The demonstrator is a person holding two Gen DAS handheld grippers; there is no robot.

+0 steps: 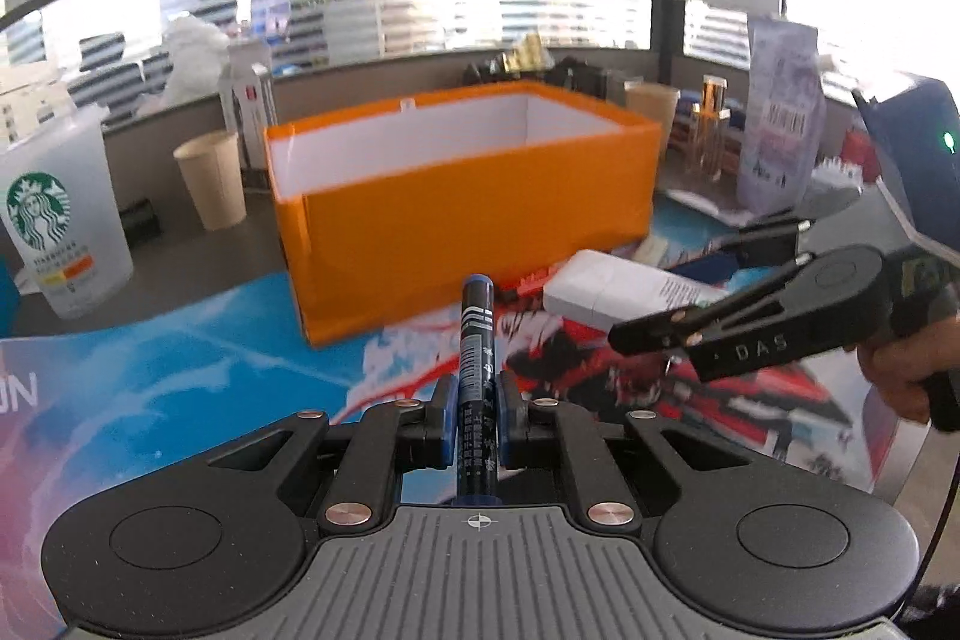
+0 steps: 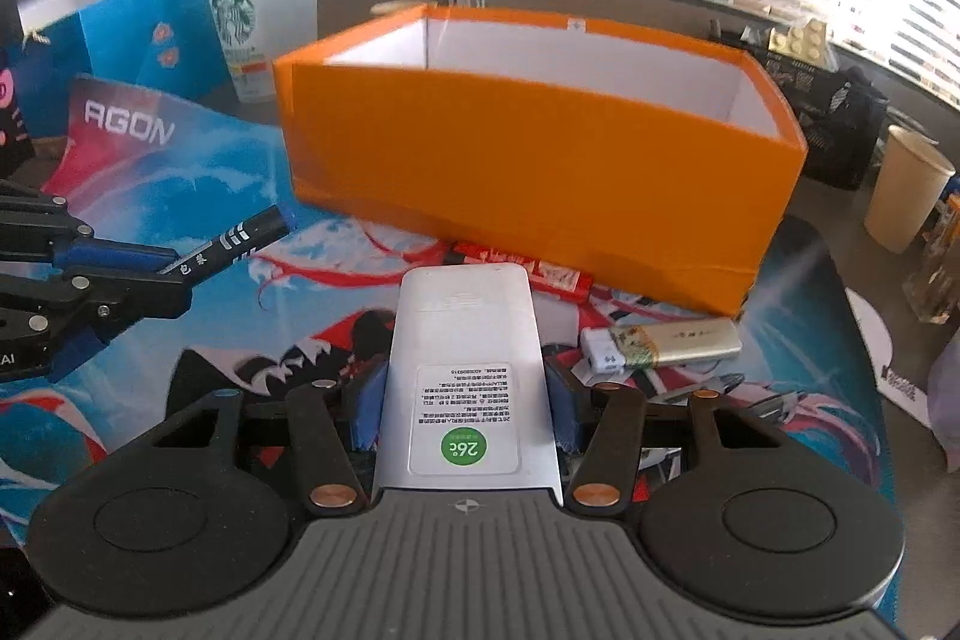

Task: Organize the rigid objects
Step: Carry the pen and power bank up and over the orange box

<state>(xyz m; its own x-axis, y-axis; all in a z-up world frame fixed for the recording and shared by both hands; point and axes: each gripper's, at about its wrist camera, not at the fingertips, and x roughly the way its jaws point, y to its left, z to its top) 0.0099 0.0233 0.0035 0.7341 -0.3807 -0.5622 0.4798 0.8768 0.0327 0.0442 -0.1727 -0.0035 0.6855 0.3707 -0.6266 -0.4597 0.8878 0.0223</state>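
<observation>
The orange box [image 2: 540,148] looks like smooth card, matt orange outside and plain white within; the marker [image 1: 477,376] has a glossy dark plastic barrel with printed lettering; the remote [image 2: 468,340] is smooth pale plastic with a paper-like label; the lighter [image 2: 666,343] shows a shiny gold metallic body; the left gripper [image 1: 474,418] is matt black plastic with copper-coloured metal rivets and blue rubbery pads [image 1: 444,424]; the mat [image 2: 240,328] is glossy and printed; the paper cup [image 1: 213,187] is matt beige.
</observation>
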